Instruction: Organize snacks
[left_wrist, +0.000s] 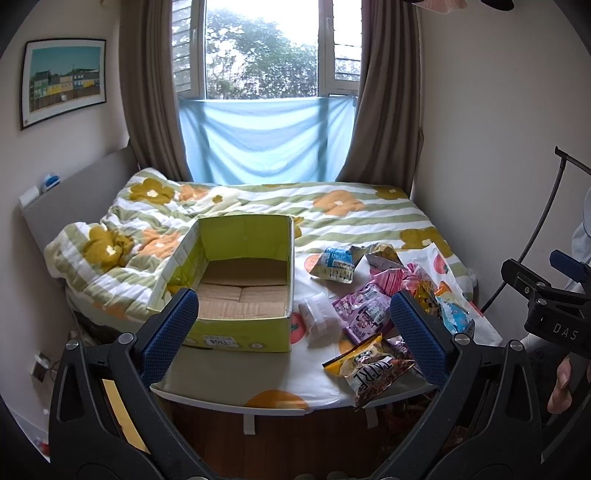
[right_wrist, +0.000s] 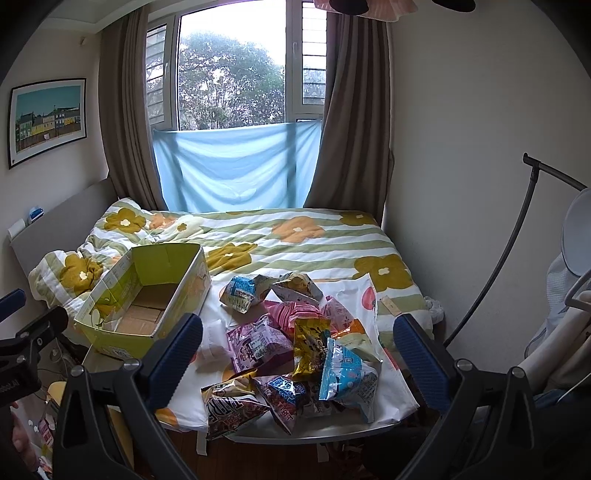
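An open green cardboard box (left_wrist: 236, 334) (right_wrist: 110, 334) sits empty on a small table at the foot of the bed. To its right lies a heap of several snack bags: a purple bag (left_wrist: 364, 314) (right_wrist: 255, 345), a gold bag (right_wrist: 308, 341), a light blue bag (right_wrist: 347, 380), a yellow-edged bag (left_wrist: 373, 365) (right_wrist: 229, 402). My left gripper (left_wrist: 293, 332) hangs open in front of the box and the heap, holding nothing. My right gripper (right_wrist: 297, 362) is open above the heap, apart from the bags.
The table (left_wrist: 229, 376) wears a white cloth with orange prints. Behind it is a bed (left_wrist: 332, 214) with a flowered striped quilt. A lamp stand (right_wrist: 513, 236) and a padded seat (right_wrist: 561, 332) stand by the right wall. Wood floor lies below the table's front edge.
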